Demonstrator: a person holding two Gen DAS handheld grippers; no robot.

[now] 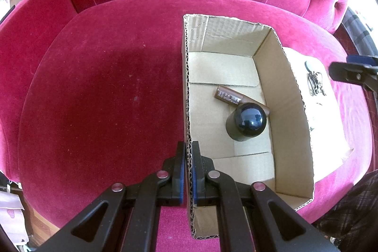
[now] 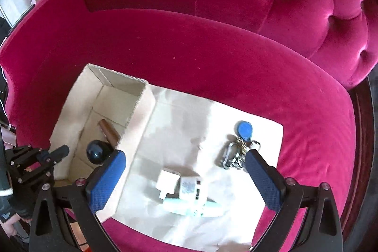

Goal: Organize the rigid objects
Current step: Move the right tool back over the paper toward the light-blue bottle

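Open cardboard box [image 1: 267,67] sits on the seat of a pink velvet chair [image 1: 99,91], right of the seat's middle in the left wrist view, top flaps cut away, corrugated edge showing. Two things lie in it: a brown tube [image 1: 232,97] flat on the floor, slanting, printed label up; and a dark bottle [image 1: 245,124] with a glossy round black cap, standing just near of the tube and covering its right end. Rest of the box floor is bare cardboard. Left gripper [image 1: 188,155] pinches the box's left wall near the near corner, one blue pad inside, one outside, fingers pressed together on the cardboard. To the right of the box a sheet of pale paper [image 2: 189,115] is spread on the seat, its left edge against the box's outer wall. On the paper, outside the box: a key bunch [image 2: 238,150] with a blue oval fob at its far end, toward the right; a white charger plug [image 2: 168,182] and a small white box [image 2: 190,188] touching each other, nearer; a pale mint tube-like item [image 2: 189,206] just below them, too blurred to name. Right gripper [image 2: 185,176] hangs over the paper, fingers spread wide, nothing between the pads; its left finger [image 2: 107,178] overlaps the box's near right corner in the picture, its right finger tip lies at the key bunch. A plaid sleeve [image 1: 354,209] shows at near right.
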